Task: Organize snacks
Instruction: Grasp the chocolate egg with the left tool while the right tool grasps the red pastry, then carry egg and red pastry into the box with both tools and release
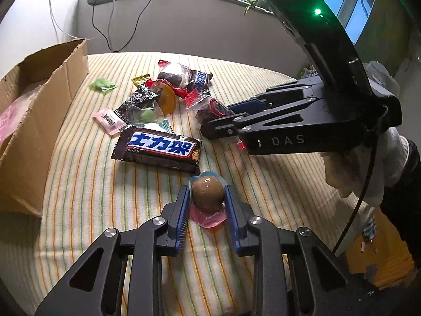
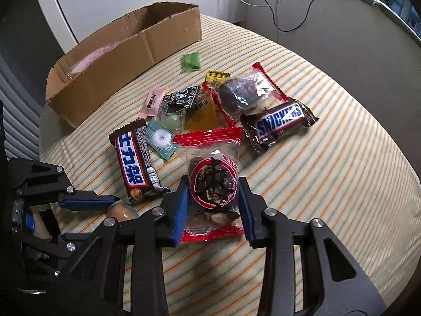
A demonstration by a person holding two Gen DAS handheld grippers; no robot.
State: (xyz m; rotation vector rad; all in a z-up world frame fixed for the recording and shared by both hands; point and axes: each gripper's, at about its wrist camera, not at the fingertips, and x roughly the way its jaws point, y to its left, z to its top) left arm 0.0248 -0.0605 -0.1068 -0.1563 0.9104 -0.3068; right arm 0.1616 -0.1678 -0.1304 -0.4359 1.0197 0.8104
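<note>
A pile of wrapped snacks lies on a striped cloth (image 1: 105, 197). My left gripper (image 1: 208, 192) has its blue pads against both sides of a brown egg in a clear wrapper (image 1: 208, 192), which rests on the cloth. My right gripper (image 2: 213, 187) has its pads on both sides of a red-edged clear packet holding a dark date snack (image 2: 213, 181). In the left wrist view this gripper (image 1: 218, 123) reaches in from the right onto that packet (image 1: 210, 108). A Snickers bar with Chinese letters (image 1: 160, 147) lies between the two.
An open cardboard box (image 1: 39, 121) with a pink packet inside stands at the left, also in the right wrist view (image 2: 126, 52). A second Snickers (image 2: 279, 121), a green sweet (image 2: 191, 62), a pink sweet (image 2: 153, 102) and several others lie around.
</note>
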